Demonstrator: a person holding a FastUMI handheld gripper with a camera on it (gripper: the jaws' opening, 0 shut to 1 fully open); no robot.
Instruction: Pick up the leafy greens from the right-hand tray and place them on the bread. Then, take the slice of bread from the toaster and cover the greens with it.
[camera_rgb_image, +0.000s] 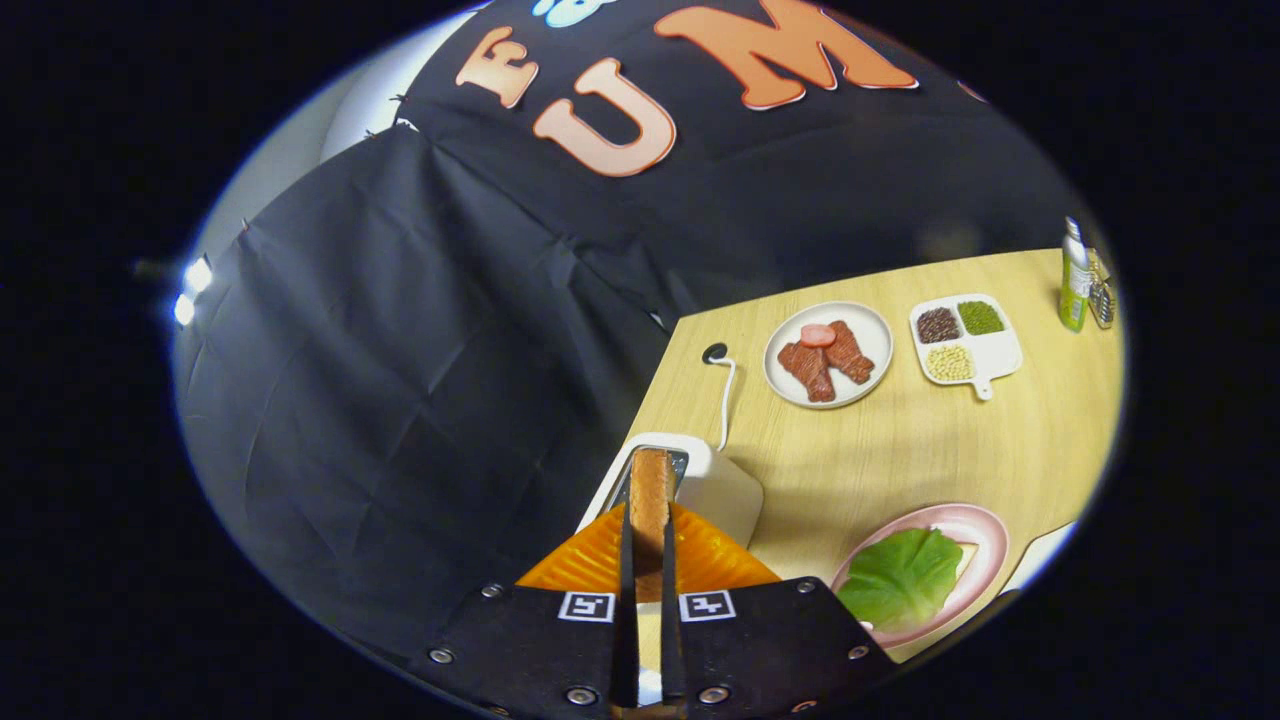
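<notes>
**Toast clamped above the toaster slot**

The brown-crusted slice of bread (650, 500) stands edge-on between the two fingers of the tool (648, 560), and both fingers press flat against its sides, so the tool is clamped on it. The slice's far end sits at the slot of the white rectangular toaster (725, 485), which stands on the pale wooden table (900, 450) just ahead of the fingers.

To the right of the fingers lies the pink round plate (985, 545), and on it the green crinkled lettuce leaf (900, 575) is spread over a pale slice that peeks out at its far edge.

A white cord (728, 400) runs from behind the toaster to a dark round fitting (714, 352) in the tabletop. Beyond that sits a white round plate with brown strips of meat and a pink piece on top (828, 353). Next to it is a white divided tray with a small handle, holding dark, green and yellow beans (965, 345). At the table's far right corner stands a green-labelled bottle (1074, 280), with a small dark item beside it that I can't make out.
</notes>
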